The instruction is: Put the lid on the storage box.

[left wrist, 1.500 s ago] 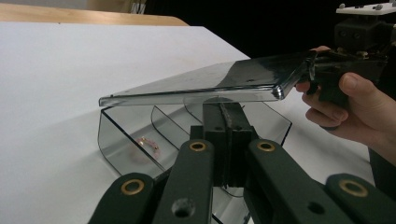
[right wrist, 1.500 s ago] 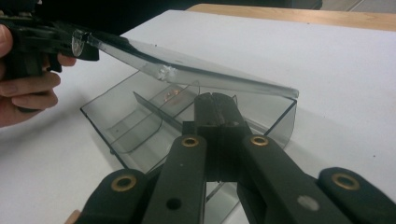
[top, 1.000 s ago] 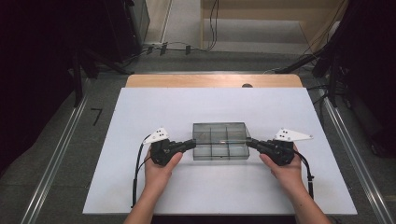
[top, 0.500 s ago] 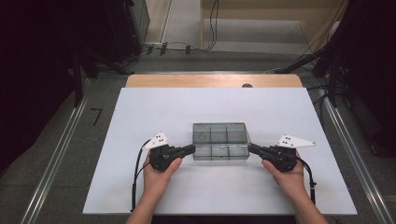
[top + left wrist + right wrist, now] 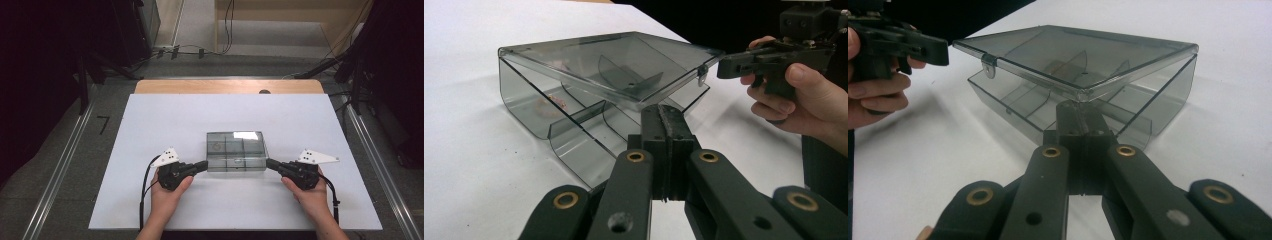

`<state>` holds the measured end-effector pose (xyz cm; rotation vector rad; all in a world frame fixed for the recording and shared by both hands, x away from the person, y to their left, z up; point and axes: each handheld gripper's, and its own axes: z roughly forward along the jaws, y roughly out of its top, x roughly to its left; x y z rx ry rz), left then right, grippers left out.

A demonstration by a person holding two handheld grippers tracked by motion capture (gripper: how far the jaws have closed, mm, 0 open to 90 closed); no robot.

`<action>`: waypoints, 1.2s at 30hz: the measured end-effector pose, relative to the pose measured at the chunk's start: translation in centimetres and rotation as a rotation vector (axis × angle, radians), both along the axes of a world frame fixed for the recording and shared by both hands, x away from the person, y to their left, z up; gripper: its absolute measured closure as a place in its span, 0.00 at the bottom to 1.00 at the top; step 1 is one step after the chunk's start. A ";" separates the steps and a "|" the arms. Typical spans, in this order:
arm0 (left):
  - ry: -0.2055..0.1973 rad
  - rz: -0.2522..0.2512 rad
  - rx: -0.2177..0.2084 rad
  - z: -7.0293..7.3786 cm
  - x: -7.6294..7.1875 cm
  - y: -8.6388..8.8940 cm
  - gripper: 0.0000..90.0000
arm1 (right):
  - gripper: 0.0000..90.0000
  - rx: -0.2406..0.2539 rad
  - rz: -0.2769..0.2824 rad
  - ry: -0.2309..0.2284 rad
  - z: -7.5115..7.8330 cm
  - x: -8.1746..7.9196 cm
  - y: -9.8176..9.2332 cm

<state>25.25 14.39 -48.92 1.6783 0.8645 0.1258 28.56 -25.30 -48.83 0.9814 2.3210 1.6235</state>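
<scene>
In the high view, a white table (image 5: 150, 125) is seen across the middle of the frame, with a bare wooden strip along its far edge.

Lower left of centre, the left gripper (image 5: 204, 165) is held in the person's left hand (image 5: 167, 192), which enters from the bottom edge. Its jaws are pressed together with nothing between them, and their tip is set at the near left corner of the box (image 5: 236, 150). A black cable (image 5: 145, 192) is trailed from the gripper back toward the bottom of the frame.

The box, of smoked clear plastic with inner dividers, is placed on the table just below the frame's centre, between the two grippers. In the left gripper view the lid (image 5: 624, 62) is seen raised at its front edge, hinged along the far side, so that a gap stands between lid and base. The closed jaw tip lies just under that front edge; whether it touches the lid cannot be told.

Lower right of centre, the right gripper (image 5: 269, 163) is held in the right hand (image 5: 310, 192), its jaws likewise closed on nothing, with the tip at the near right corner of the box. In the right gripper view the tip is seen directly below the raised lid (image 5: 1088, 50), near a small latch tab (image 5: 989, 65) on the front edge.
</scene>
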 end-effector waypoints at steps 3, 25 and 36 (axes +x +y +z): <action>-0.005 0.004 0.000 0.1 -0.3 0.3 1.00 | 0.98 -0.002 -0.001 0.003 -0.1 -0.3 -0.2; -0.132 0.053 0.068 1.4 -3.0 2.7 0.60 | 0.45 0.028 -0.064 -0.102 2.1 -1.8 -3.3; -0.145 0.086 0.071 1.7 -3.7 4.8 0.39 | 0.20 0.003 -0.128 -0.114 2.3 -2.0 -5.5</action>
